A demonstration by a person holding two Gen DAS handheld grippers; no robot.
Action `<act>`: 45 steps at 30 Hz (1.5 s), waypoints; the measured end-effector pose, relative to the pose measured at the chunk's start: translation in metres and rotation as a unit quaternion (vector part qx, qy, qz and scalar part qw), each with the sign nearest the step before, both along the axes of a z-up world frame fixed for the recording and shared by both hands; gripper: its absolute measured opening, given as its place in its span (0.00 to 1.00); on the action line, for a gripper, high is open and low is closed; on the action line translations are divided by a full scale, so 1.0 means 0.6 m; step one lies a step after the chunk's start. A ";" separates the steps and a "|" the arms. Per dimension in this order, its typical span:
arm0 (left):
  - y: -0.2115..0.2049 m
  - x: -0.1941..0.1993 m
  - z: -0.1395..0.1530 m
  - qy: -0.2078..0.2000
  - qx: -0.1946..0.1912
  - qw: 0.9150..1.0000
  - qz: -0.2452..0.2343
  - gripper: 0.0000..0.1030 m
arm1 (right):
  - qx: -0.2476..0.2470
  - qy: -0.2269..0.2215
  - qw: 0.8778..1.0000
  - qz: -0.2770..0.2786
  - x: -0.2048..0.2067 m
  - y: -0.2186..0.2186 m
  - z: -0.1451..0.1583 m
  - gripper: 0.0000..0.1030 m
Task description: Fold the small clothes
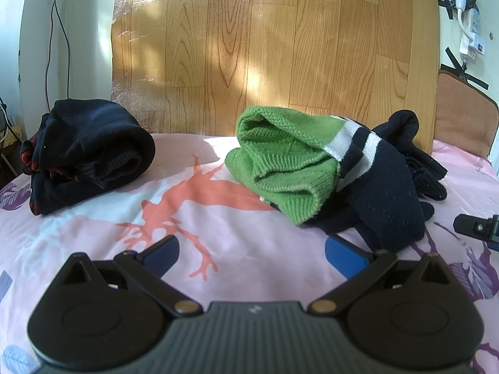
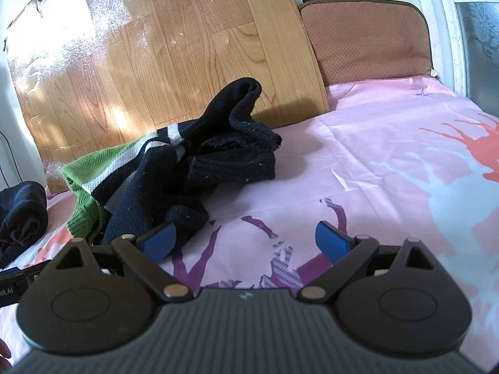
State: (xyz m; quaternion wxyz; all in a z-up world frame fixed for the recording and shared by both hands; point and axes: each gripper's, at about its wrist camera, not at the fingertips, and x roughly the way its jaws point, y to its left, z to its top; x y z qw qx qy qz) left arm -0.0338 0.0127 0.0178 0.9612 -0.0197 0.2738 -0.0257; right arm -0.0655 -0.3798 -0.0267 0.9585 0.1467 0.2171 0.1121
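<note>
At the far left of the bed, a dark garment with red trim [image 1: 87, 152] is seen rolled into a compact bundle on the pink printed bedsheet [image 1: 218, 280], close to the wood-grain headboard [image 1: 265, 46]; it is judged to be the piece already dealt with, though its fold is loose rather than flat. Toward the middle, the left gripper [image 1: 249, 254] is held low over bare sheet with its blue pads spread wide and nothing between them. Just beyond it and to its right, a green, white and navy striped knit sweater [image 1: 299, 174] is left crumpled in a heap, its green hem turned up and its navy sleeves tangled behind it, one leaning against the headboard. Further right, the right gripper [image 2: 246, 240] is likewise held wide apart and empty, its left finger just beside the navy edge of the heap. The sweater is judged not yet started: spreading, smoothing and folding all remain. To the right of the heap only open sheet is seen, with a brown cushion [image 2: 365, 37] propped at the bed's head.
</note>
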 end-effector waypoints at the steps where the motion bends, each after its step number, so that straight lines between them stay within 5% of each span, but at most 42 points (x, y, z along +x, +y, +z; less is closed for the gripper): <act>1: 0.000 0.000 0.000 -0.001 0.000 1.000 0.000 1.00 | 0.000 0.000 1.000 0.000 0.000 0.000 0.000 0.95; 45: 0.011 -0.010 -0.003 -0.018 -0.018 1.000 0.005 1.00 | -0.001 -0.001 1.000 0.001 -0.001 0.001 0.001 0.95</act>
